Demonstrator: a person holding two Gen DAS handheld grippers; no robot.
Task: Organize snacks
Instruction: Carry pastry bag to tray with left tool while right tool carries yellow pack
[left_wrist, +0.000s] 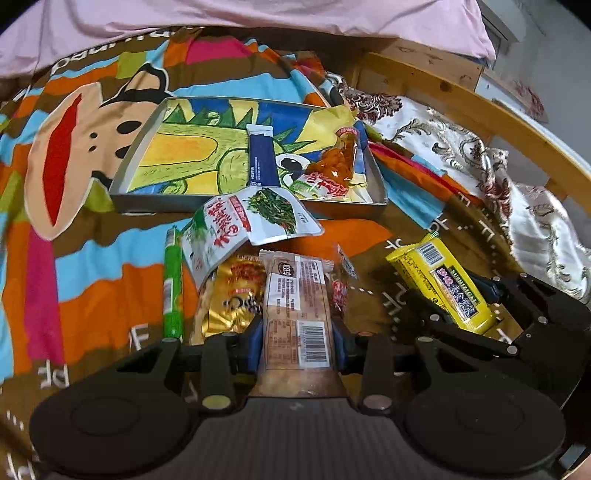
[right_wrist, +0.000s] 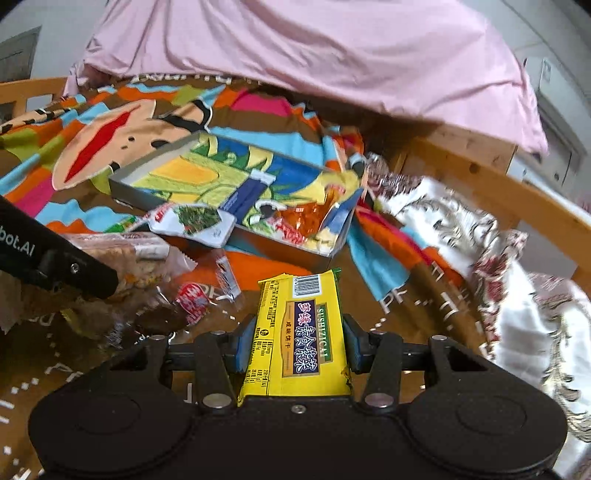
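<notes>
Gripping is being done by both tongs at once: the left tongs are being kept closed on a long brown snack bar, and the right tongs are being kept closed on a yellow biscuit pack, each pack pinched from both sides by the blue pads. Both packs are being held just above the colourful bedspread, short of the shallow box with the cartoon lining, which is lying ahead of both tongs on the bed. Already inside the box are a dark blue tube and an orange packet. A white pickle pouch is being left leaning against the box's near wall, with a green stick and a gold pouch lying loose nearby.

Judged step: carrying two snacks toward the box. The next move calls for both packs to be brought over the near wall, clear of the white pouch, and released into the free left part of the box.
</notes>
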